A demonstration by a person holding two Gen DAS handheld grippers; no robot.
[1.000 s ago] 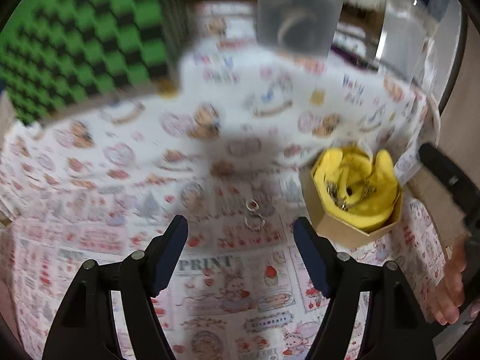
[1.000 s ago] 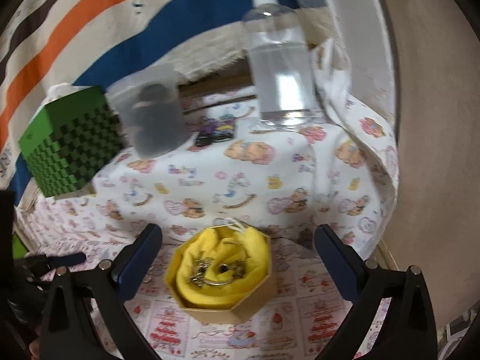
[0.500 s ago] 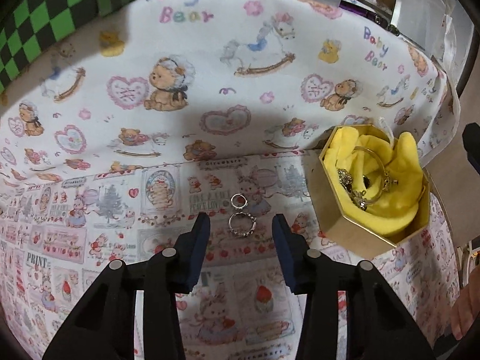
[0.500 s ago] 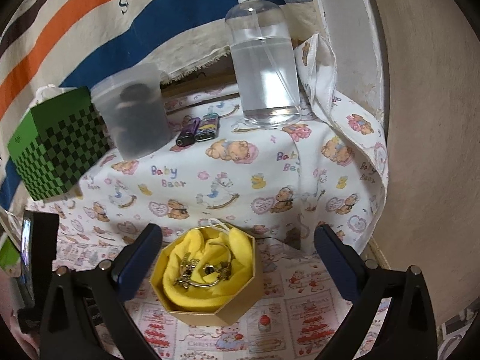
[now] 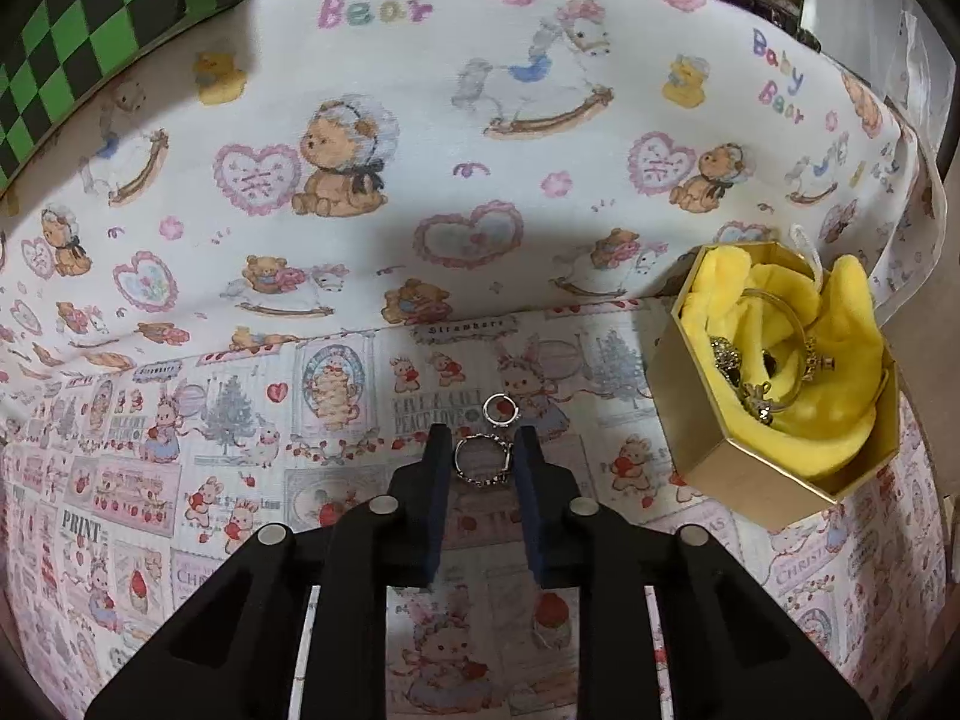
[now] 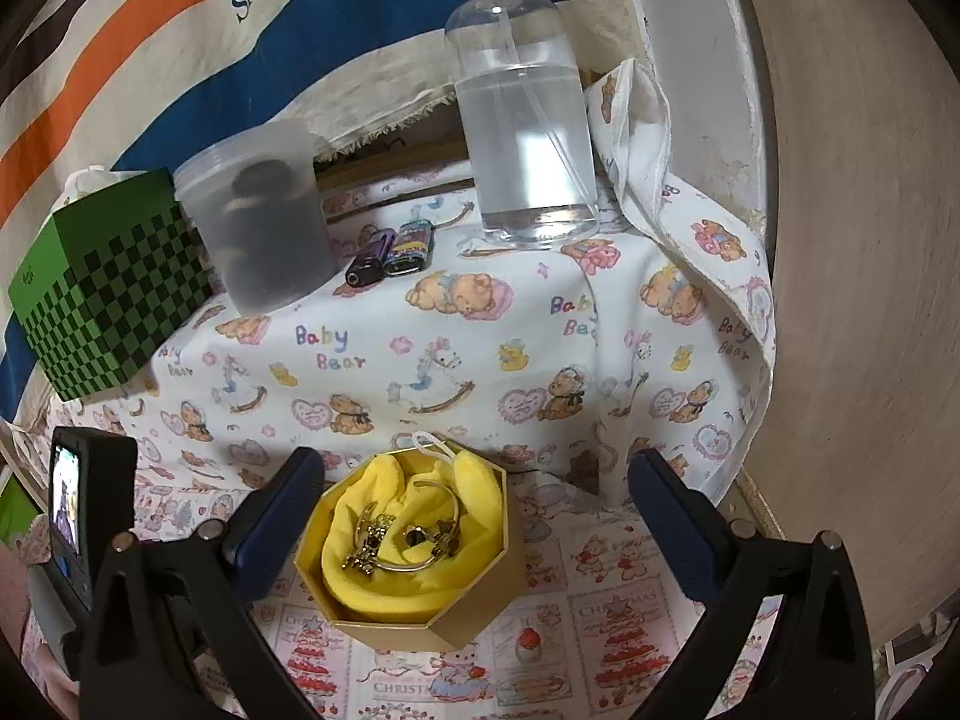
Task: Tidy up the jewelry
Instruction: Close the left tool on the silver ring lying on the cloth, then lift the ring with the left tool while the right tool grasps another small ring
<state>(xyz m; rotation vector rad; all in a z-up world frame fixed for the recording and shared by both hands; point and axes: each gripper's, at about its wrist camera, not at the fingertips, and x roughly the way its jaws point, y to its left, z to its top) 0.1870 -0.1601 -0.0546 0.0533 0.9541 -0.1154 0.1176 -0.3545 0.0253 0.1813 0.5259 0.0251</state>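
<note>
Rings lie on the printed cloth covering the counter: our left gripper has just been closing, and its pads now bracket the larger ring, seeming to touch its sides. We see the smaller ring just beyond the fingertips, apart from them. Our right gripper hangs spread wide, grasping nothing, with the octagonal gold box between its fingers; bracelets and charms rest on yellow cloth inside. Farther back stand a green checkered box, a frosted tub, two lighters and a clear pump bottle.
</note>
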